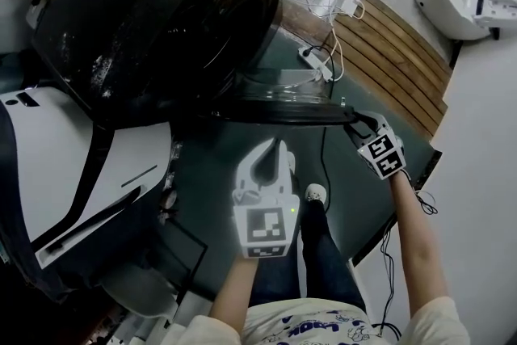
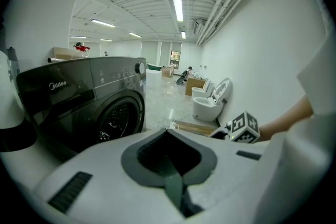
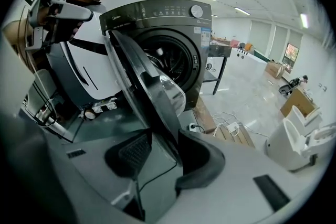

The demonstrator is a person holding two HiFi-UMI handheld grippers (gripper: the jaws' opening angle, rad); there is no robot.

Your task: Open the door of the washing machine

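Note:
A dark grey front-loading washing machine point(image 1: 161, 12) fills the upper left of the head view. Its round door point(image 1: 283, 105) stands swung out from the drum. My right gripper point(image 1: 355, 124) is at the door's free edge. In the right gripper view the door point(image 3: 142, 81) rim runs down between the jaws of the right gripper point(image 3: 163, 157). The right pad lies against it and a gap shows at the left pad, so the gripper is open. My left gripper point(image 1: 273, 153) hangs in front of the door, shut and holding nothing. From the left gripper view the machine point(image 2: 89, 97) is ahead to the left.
A white appliance point(image 1: 73, 166) lies at the left beside the machine. A power strip with cables point(image 1: 319, 61) sits on the floor by a wooden slatted platform point(image 1: 388, 52). White toilets point(image 1: 464, 0) stand at the upper right. The person's shoe point(image 1: 315, 194) is under the grippers.

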